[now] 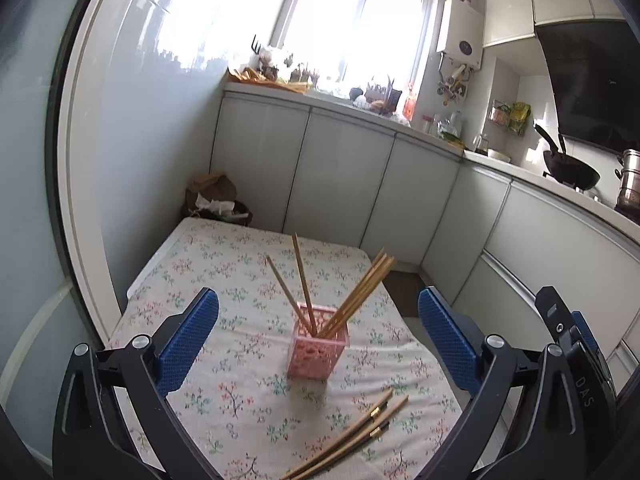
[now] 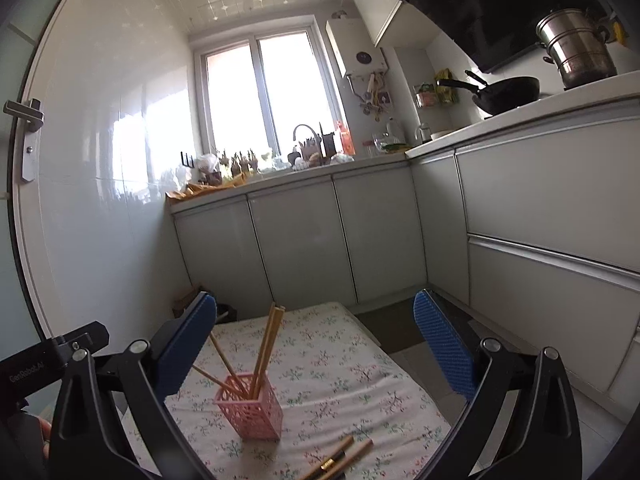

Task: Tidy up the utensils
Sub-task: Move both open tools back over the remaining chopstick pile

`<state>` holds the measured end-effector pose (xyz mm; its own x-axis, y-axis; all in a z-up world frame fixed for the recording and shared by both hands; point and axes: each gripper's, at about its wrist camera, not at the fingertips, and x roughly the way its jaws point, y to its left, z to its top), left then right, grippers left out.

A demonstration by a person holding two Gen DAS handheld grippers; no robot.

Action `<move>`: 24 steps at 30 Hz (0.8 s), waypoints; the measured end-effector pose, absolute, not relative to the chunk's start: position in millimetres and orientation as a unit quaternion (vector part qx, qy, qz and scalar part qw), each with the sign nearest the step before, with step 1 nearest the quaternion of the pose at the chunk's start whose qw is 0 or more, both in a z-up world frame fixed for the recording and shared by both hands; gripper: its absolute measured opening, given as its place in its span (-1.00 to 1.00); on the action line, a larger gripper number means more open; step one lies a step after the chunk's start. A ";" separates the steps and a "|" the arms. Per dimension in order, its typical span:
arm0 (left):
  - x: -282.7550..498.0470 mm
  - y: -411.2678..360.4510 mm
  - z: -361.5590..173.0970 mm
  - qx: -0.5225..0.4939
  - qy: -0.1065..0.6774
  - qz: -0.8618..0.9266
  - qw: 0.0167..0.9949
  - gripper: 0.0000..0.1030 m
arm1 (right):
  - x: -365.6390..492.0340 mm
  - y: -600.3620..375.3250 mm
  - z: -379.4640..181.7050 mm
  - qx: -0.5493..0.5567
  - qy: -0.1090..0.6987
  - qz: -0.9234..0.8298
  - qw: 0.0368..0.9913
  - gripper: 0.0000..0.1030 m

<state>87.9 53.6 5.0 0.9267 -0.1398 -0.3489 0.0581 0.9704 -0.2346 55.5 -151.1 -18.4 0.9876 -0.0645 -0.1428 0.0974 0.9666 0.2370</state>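
A pink lattice holder (image 1: 319,347) stands upright on the floral tablecloth (image 1: 224,280) and holds several wooden chopsticks (image 1: 362,294) that lean outward. Several more chopsticks (image 1: 356,438) lie loose on the cloth in front of it, toward me. My left gripper (image 1: 318,334) is open and empty, its blue pads wide apart on either side of the holder, above the table. In the right wrist view the holder (image 2: 252,410) sits low and left, with loose chopsticks (image 2: 340,458) near the bottom edge. My right gripper (image 2: 316,346) is open and empty above the table.
White kitchen cabinets (image 1: 340,176) run behind and to the right of the small table. A cluttered counter under the window (image 1: 360,96), a black wok (image 1: 572,168) and a steel pot (image 2: 576,48) are on the worktop. A bin with paper (image 1: 218,204) stands at the table's far left corner.
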 end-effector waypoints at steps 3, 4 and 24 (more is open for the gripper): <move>82.3 52.6 0.2 -0.106 0.188 -0.049 0.975 0.86 | 49.4 -150.5 -22.2 0.112 0.078 -0.046 0.990 0.87; 80.5 51.6 -2.2 -0.104 0.192 -0.051 0.974 0.86 | 49.0 -151.0 -22.9 0.110 0.082 -0.048 0.989 0.87; 61.2 34.8 -48.9 -0.067 0.280 -0.045 0.957 0.86 | 19.9 -165.5 -65.2 0.096 0.192 -0.066 0.974 0.87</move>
